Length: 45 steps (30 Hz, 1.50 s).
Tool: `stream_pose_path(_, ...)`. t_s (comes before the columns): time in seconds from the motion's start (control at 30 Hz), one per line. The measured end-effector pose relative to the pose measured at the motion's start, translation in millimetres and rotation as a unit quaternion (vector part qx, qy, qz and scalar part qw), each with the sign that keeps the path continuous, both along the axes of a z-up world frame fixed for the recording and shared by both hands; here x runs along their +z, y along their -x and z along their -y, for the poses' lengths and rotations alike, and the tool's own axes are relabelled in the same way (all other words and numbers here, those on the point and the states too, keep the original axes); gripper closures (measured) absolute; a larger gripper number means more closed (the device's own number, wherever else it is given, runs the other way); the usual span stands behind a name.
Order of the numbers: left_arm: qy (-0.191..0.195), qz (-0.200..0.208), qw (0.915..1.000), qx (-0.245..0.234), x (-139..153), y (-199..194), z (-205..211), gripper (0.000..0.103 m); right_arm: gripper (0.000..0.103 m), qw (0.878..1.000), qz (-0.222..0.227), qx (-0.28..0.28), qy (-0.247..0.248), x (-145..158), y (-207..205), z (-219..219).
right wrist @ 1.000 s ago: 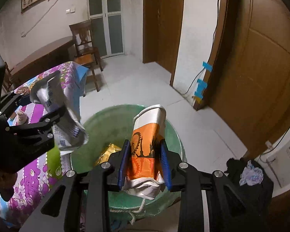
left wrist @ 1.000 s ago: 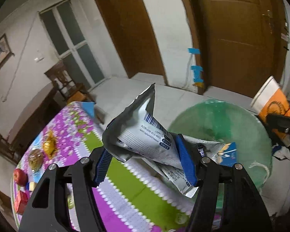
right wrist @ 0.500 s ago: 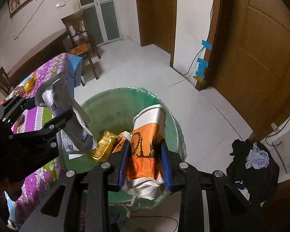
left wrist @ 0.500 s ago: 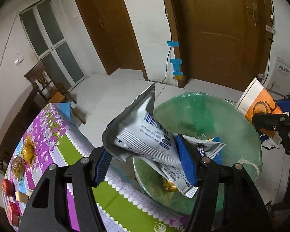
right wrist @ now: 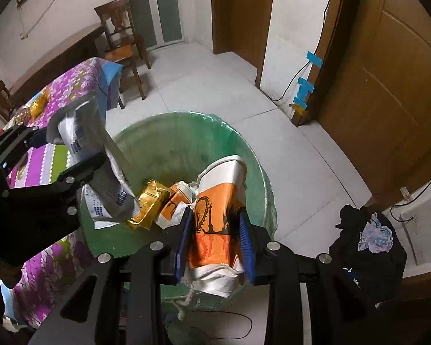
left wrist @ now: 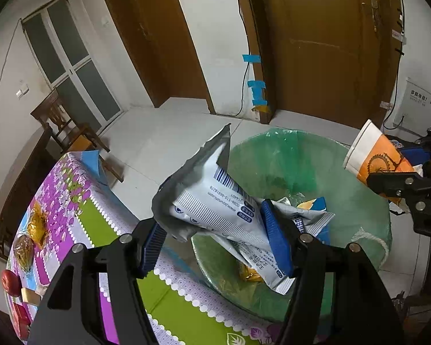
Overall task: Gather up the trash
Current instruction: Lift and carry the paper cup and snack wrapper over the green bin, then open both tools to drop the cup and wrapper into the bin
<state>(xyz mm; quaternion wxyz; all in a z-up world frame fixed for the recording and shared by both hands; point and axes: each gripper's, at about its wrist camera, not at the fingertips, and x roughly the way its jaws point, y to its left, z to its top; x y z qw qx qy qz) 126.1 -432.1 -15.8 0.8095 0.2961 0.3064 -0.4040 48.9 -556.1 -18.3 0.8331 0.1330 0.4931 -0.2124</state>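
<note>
Between my right gripper's [right wrist: 215, 247] blue pads sits a crushed orange-and-white paper cup [right wrist: 218, 215], clamped tight and tipped mouth-first over the green-lined trash bin [right wrist: 261, 172]. My left gripper [left wrist: 215, 241] is closed on a silver snack wrapper [left wrist: 212, 201], whose loose tail hangs over the bin's near rim [left wrist: 204, 258].

Ahead of both tools, gold foil [right wrist: 149, 204] and another cup already lie inside. My worry is the wrapper: it is light and crumpled, and I judge it could cling to a pad or flutter onto the flowered tablecloth [left wrist: 80, 201] just beside the bin if I let go this close to the edge. The cup's base sits near the rim on my side, so it could catch there and tip outward, toward the dark cloth bundle [right wrist: 367, 238] on the floor to my right.
</note>
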Motion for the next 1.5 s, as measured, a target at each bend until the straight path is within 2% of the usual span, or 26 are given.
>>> stream_pose_path(0.43,-0.003,0.000,1.0000,0.001,-0.3,-1.5,2.0,0.041,0.069,1.000,-0.007,0.014,-0.003,-4.4,-17.6,2.8)
stream_pose_path(0.57,-0.014,-0.014,0.9997,0.014,-2.9,-7.9,1.2,0.033,0.051,1.000,-0.005,0.020,0.004,-4.6,-21.2,2.7)
stream_pose_path(0.83,-0.007,-0.030,0.9991,0.030,-5.5,-18.3,-6.0,0.033,0.051,1.000,-0.009,0.009,0.004,-10.2,-19.5,5.1)
stream_pose_path(1.5,0.004,-0.025,0.9992,0.032,0.9,-15.5,-14.1,0.033,0.051,1.000,-0.014,0.014,0.020,-6.8,-13.7,-6.1)
